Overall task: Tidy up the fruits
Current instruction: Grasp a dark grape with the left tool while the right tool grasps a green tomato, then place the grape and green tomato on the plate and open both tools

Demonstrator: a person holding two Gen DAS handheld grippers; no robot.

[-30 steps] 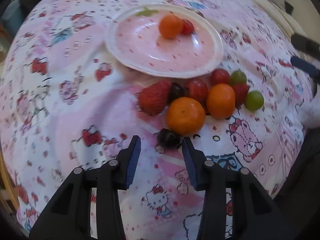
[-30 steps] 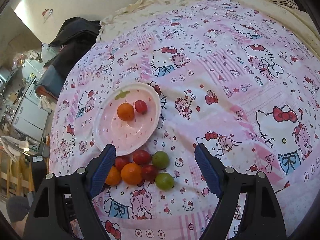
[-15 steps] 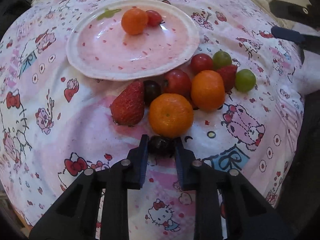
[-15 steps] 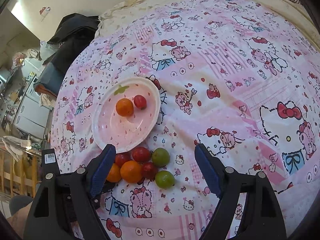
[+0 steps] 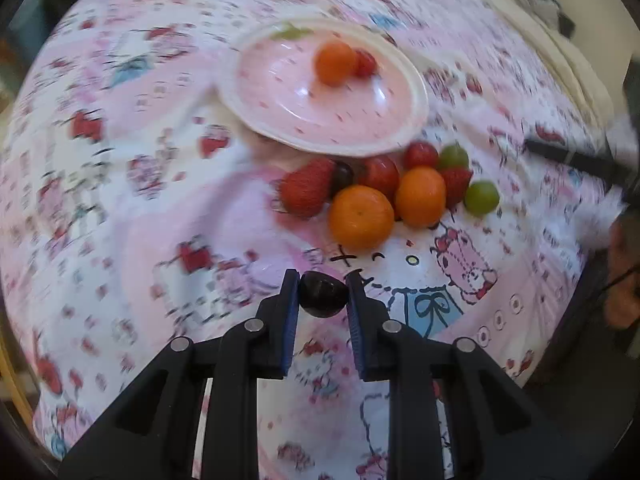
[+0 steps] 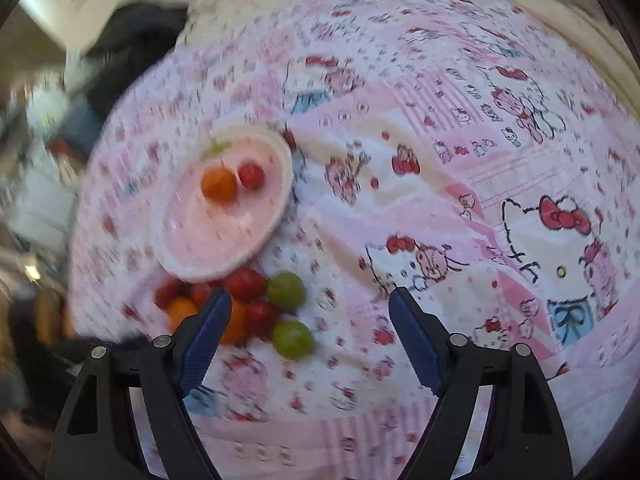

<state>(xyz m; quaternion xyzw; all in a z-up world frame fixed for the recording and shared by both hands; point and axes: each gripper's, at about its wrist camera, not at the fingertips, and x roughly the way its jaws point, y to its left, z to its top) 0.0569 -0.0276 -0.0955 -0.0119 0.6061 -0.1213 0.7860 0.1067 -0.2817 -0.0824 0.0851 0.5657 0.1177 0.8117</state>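
A: Left fingers are pinching a dark grape above the bedspread; the right gripper is hanging spread, holding nothing.

B: Probably carrying it next to the plate, clearing the fruit pile.

Left tool clamps dark grape above patterned sheet. Fruit pile beside pink plate holding orange, tomato.
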